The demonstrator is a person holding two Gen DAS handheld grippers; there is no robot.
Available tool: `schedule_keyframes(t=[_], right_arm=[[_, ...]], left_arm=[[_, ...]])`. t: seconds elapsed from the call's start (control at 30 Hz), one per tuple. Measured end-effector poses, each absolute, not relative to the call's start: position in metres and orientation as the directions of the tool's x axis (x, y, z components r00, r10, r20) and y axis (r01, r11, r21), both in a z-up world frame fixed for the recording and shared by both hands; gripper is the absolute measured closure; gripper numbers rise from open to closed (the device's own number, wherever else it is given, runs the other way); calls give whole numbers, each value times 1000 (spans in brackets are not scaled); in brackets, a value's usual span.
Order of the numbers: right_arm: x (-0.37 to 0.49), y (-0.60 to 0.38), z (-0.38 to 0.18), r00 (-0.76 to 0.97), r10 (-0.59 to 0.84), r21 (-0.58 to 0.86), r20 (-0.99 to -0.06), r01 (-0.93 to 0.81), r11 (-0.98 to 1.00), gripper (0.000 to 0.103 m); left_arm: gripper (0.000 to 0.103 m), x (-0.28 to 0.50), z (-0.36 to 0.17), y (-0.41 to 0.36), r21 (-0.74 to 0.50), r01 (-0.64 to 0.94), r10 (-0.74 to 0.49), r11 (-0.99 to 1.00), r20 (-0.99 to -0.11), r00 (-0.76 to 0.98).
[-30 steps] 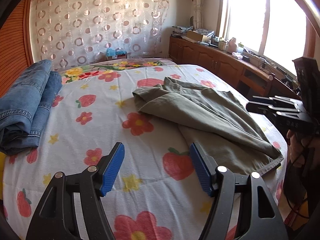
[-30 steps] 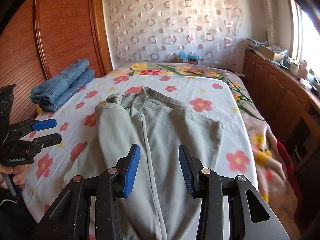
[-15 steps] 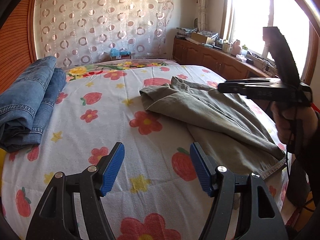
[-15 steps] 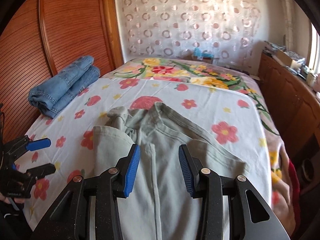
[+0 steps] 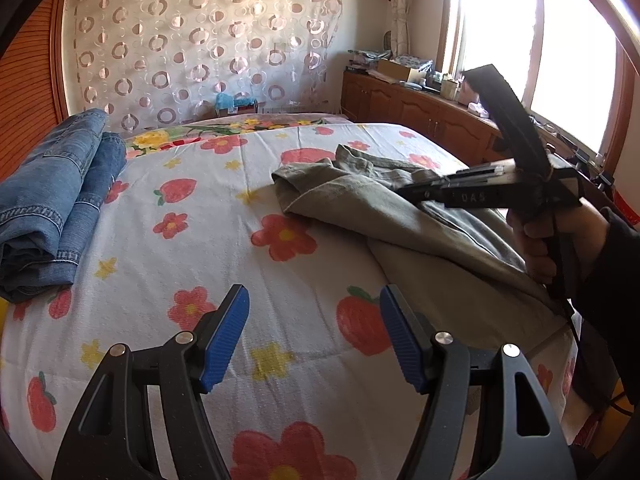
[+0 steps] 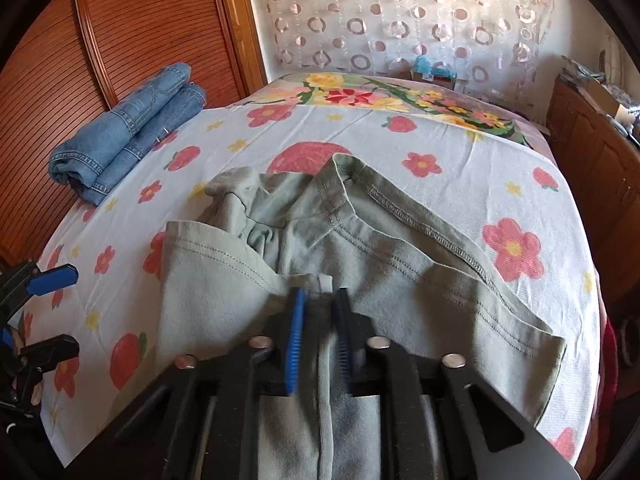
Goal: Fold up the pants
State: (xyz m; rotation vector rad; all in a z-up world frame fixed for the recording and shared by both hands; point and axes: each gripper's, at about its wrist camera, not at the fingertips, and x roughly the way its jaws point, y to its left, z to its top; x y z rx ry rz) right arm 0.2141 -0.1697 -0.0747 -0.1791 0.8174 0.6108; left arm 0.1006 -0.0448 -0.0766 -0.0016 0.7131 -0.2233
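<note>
Since the earlier frames, the right gripper [image 6: 318, 300] has swung in over the middle of the bed and dropped onto the olive pants [image 6: 384, 264], and its jaws have just been closing, now clenched on a raised ridge of the fabric along the centre seam. At the far left, a folded stack of blue jeans [image 5: 52, 204] lies on the flowered bedsheet [image 5: 200, 248], near the wooden wardrobe doors [image 6: 120, 40]. Next over, the left gripper [image 5: 314, 334] hovers above bare sheet with its blue pads [image 5: 226, 336] spread apart, grasping nothing. Right of it the pants lie crumpled across the bed's middle and right side, waistband toward the circle-patterned curtain [image 5: 200, 52]. Farthest right, a hand [image 5: 556, 240] in a dark sleeve holds the right gripper's handle.
</note>
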Motion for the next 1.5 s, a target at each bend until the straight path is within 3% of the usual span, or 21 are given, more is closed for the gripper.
schedule_keyframes(t=[0.3,0.77,1.27,1.5], right_arm=[[207,-197,-35,656,460,66,-598,-531,845,98],[225,-221,-60,673,322,5,-665,-427,904,98],[210,-250,-48,770,253,11,-585,-305,952,98],[216,-240,-64,751,191,-13,-632,-257,966,98]], left_arm=[[34,97,-76,-52,-76,219,-215,973,-652,727],[34,96,-84,-63,-66,245,-223,967,-679,699],[34,95,-84,-66,-61,249,-223,967,-680,699],[34,95,-84,-66,-61,248,-223,967,-680,699]])
